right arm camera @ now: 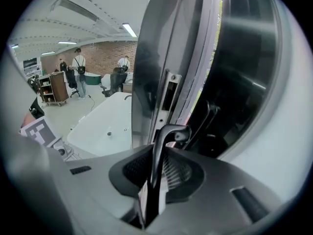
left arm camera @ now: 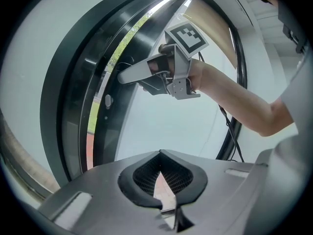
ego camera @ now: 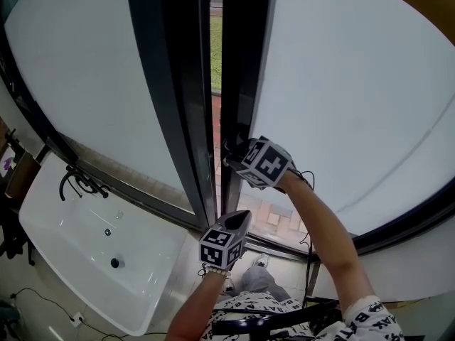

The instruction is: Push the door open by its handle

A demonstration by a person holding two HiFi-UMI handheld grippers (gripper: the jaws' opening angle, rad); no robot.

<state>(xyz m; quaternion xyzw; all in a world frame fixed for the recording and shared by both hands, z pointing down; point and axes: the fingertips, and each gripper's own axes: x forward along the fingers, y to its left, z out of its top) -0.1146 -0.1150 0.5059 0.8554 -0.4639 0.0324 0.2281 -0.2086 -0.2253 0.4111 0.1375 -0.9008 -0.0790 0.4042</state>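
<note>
Door test, indoor workshop: my right gripper (right arm camera: 158,179) is clamped on the black door handle (right arm camera: 165,140) at the dark frame (ego camera: 245,62) of a frosted-glass door (ego camera: 341,84), ajar on a strip of grass (ego camera: 216,48). My left gripper (ego camera: 242,217) hangs below, jaws together, empty. A white bathtub (ego camera: 78,261) (black tap (ego camera: 75,180) at its rim) stands left; people (right arm camera: 78,65) stand by a brick wall (right arm camera: 105,53).
</note>
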